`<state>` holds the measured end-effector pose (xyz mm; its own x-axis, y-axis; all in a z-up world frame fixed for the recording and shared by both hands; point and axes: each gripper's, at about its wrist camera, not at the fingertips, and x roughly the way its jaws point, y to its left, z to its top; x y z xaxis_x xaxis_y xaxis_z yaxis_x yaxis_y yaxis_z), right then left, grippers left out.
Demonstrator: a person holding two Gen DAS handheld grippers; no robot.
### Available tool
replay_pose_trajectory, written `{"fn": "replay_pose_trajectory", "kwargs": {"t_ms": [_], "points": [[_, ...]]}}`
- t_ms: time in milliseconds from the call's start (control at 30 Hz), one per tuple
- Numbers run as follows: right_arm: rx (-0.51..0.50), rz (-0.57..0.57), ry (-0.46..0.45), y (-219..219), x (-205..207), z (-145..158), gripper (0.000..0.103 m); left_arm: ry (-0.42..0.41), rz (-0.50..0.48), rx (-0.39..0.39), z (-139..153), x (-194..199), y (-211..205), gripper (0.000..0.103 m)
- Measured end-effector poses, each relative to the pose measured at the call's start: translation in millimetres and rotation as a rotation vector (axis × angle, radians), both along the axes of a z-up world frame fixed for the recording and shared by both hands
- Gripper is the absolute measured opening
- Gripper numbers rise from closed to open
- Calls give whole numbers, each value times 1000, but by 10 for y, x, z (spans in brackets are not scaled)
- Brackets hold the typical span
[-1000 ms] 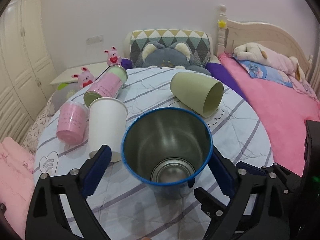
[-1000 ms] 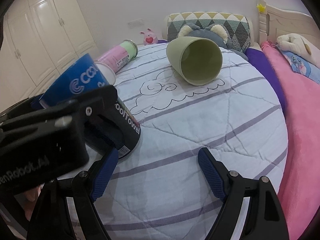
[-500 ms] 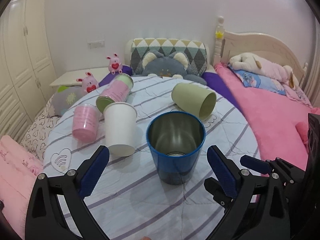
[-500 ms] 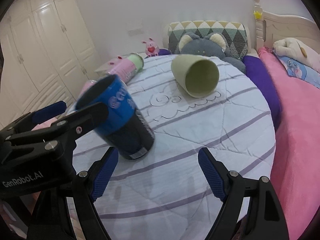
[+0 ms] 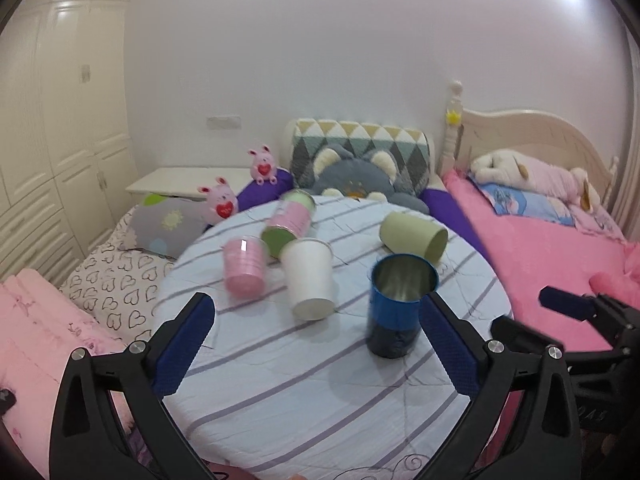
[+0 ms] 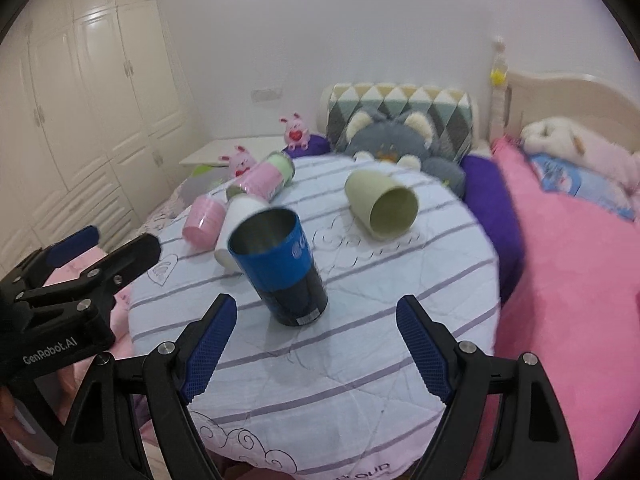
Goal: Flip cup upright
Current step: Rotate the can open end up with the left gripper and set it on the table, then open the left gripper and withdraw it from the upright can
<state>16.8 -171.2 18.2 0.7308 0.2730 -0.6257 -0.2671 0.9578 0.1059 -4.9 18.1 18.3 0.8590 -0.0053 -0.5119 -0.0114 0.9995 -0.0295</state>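
- Blue cup (image 5: 400,308) stands upright on the round striped table (image 5: 320,400), mouth up, shiny metal inside.
- Left gripper (image 5: 316,344) has its jaws spread wide with nothing between them, and the cup sits around 1 o'clock from it, close to the right pad.
- Right gripper (image 6: 316,344) is wide apart too and empty, with the blue cup (image 6: 280,268) just ahead at 11 o'clock.
- Green cup (image 5: 414,237) lies on its side at 12 o'clock behind the blue one.
- White cup (image 5: 310,283) and pink cup (image 5: 244,266) look upside down, though the fisheye makes that hard to call.
- Pink-and-green can (image 5: 290,222) lies tipped over at the back.
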Motion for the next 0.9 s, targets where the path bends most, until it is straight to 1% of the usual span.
{"fn": "replay_pose_trajectory", "kwargs": {"t_ms": [100, 267, 433, 600, 767, 900], "points": [[-12, 12, -38, 79, -97, 131, 83, -12, 18, 4, 50, -90, 97, 103], [-37, 21, -64, 210, -176, 231, 83, -14, 33, 12, 73, -204, 198, 103], [-47, 33, -76, 296, -238, 268, 83, -5, 26, 15, 83, -248, 225, 103], [-48, 41, -105, 351, -293, 311, 83, -35, 28, 6, 128, -305, 261, 103], [-70, 50, -131, 440, -344, 331, 83, -41, 29, 1, 149, -302, 283, 103], [-70, 51, -170, 476, -394, 352, 83, -46, 32, 9, 136, -296, 289, 103]]}}
